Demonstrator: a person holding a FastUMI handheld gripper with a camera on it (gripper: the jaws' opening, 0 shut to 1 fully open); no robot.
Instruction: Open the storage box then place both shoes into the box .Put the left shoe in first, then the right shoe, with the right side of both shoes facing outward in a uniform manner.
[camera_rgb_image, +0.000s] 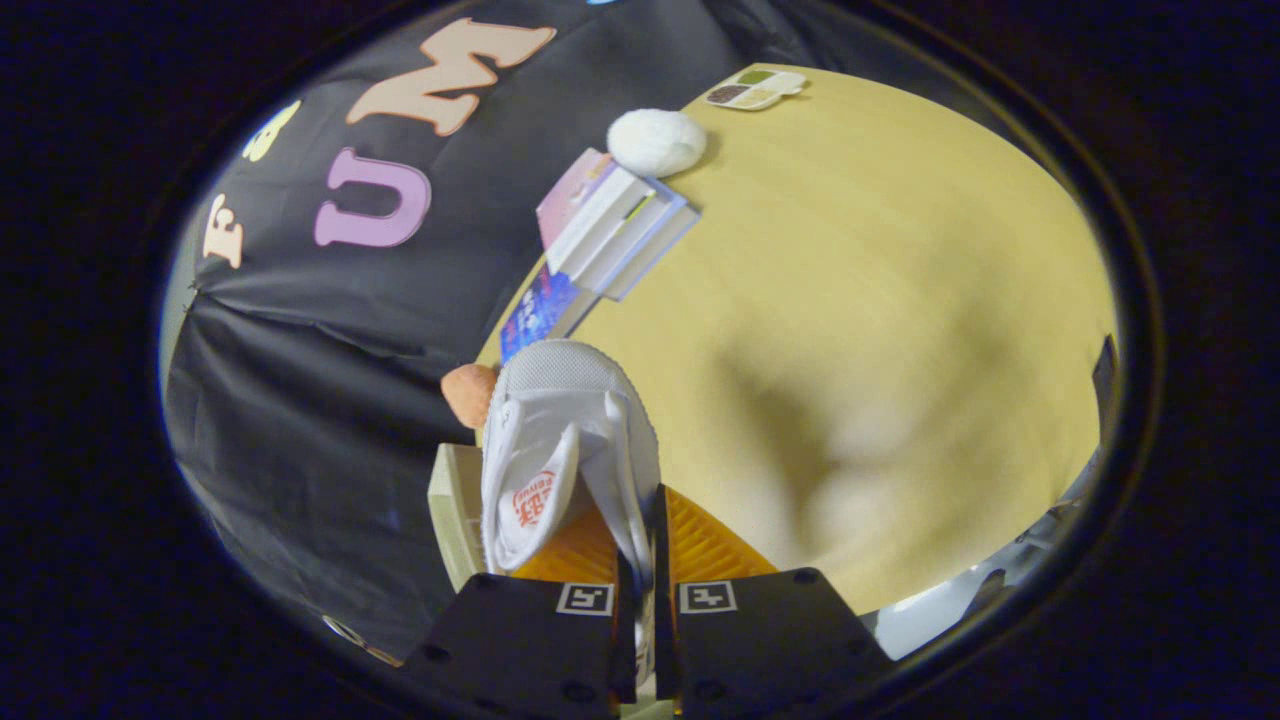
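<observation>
Gripper view: your fingers (645, 560) are clamped on the collar edge of the white shoe (560, 440), which hangs above the worktop (850, 300). Its long axis runs straight ahead from the fingers, toe farthest. A pale box-like edge (455, 510) lies just left; whether it's the storage box, I cannot tell.

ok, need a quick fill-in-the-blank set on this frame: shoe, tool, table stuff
1. The tool is shut on the side wall of a white ____.
2. The shoe hangs with its toe pointing away from the tool, toward the stack of ____.
3. Beyond the books on the table sits a fluffy ball coloured ____.

Missing words: shoe; books; white
</observation>
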